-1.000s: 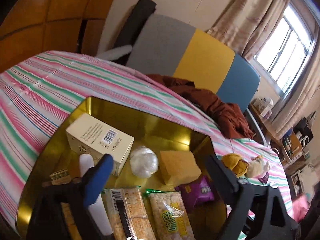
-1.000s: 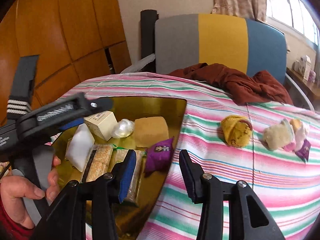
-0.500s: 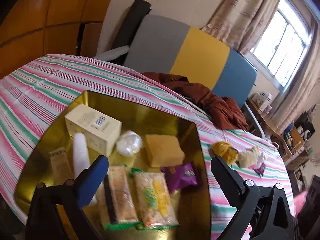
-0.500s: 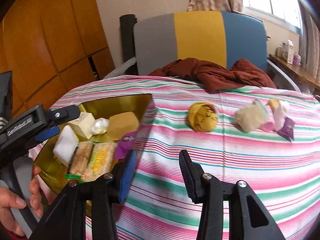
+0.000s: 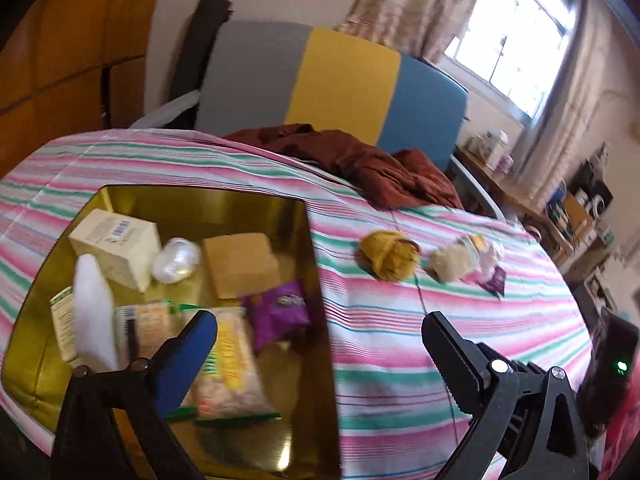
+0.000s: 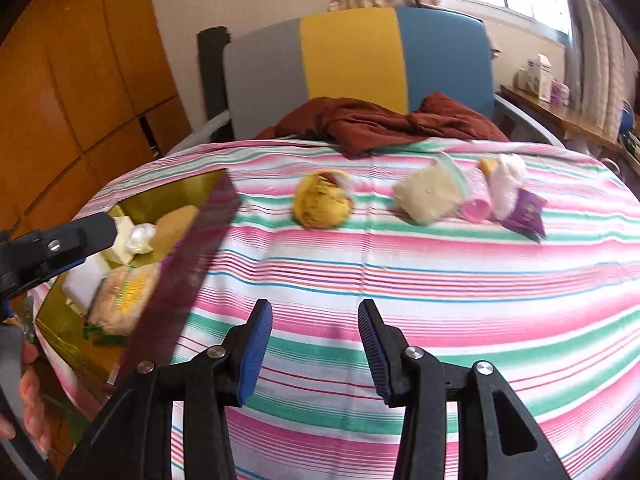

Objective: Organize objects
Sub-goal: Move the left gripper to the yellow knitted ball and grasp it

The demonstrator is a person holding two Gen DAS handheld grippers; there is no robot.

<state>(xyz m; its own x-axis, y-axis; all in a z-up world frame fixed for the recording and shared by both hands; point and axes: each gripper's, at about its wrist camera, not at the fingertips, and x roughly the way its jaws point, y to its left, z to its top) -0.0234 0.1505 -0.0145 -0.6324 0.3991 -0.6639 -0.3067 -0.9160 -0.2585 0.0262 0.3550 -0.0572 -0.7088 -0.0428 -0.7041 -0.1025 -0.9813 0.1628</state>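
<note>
**Both grippers empty above striped cloth, tray packed at left, loose items at far side**

The left gripper [image 5: 320,344] hangs over the right edge of the gold tray [image 5: 256,204], its jaws spread as wide as they go after opening further in the last second, with nothing between them. The right gripper [image 6: 316,340] is part-way open and also holds nothing; below it lies only bare striped tablecloth [image 6: 440,280].

The broadest open room is the middle and near part of the cloth, between the tray's right wall and the cloth's right-hand fall. The tray sits at the left end of the table, close to its near edge. At the far edge a brown garment [image 6: 380,122] drapes onto the cloth in front of a grey, yellow and blue chair back [image 6: 352,60].

Inside the tray are a cream box [image 5: 116,246], a clear crumpled wrap [image 5: 176,260], a tan block [image 5: 240,266], a purple packet [image 5: 280,312], a white tube [image 5: 94,316] and two clear snack packs [image 5: 228,364]. The packs and the tube lie with their long axes running from near to far. The box bears a barcode label; its print and the packets' lettering are too blurred to read.

Still loose on the cloth, in a row across the far side and well apart from the tray: a yellow knitted ball [image 6: 322,200], then a beige pouch [image 6: 430,194], a pink roll [image 6: 476,206], a white fluffy piece [image 6: 508,180] and a small purple sachet [image 6: 526,214], these four bunched together.

A hand [image 6: 30,400] shows at the lower left of the right view.
</note>
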